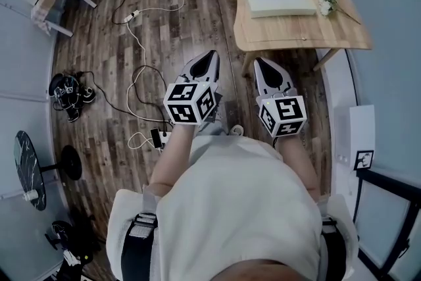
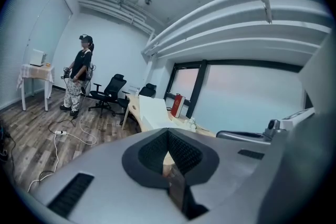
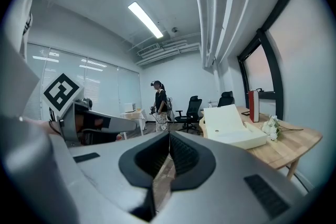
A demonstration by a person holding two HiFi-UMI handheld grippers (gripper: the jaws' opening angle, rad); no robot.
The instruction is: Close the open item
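We hold both tools low over the floor [image 1: 164,29], just short of the near edge of the wooden surface [image 1: 296,33]. Neither holds anything: the left gripper [image 1: 209,57] is clenched with nothing between its pads, and the right gripper [image 1: 261,64] is clenched on nothing too. The open item is the cream box [image 1: 281,0]. It lies on the surface ahead of us and a little to the right, apart from both grippers, so the right gripper is the nearer one, while the left would have to cross further over. In the head view the box's long side runs away from us, up along the surface. In the right gripper view its lid [image 3: 221,115] stands raised and tilted back on the left, farther side of the base, with the open tray facing the white flowers [image 3: 271,127] just beside it. We judge that the move ahead turns on this — the lid has to swing down toward the right and toward us. A gripper must therefore reach past the surface's edge and get behind or above the lid's free edge before pressing it over; nothing has touched the box yet.
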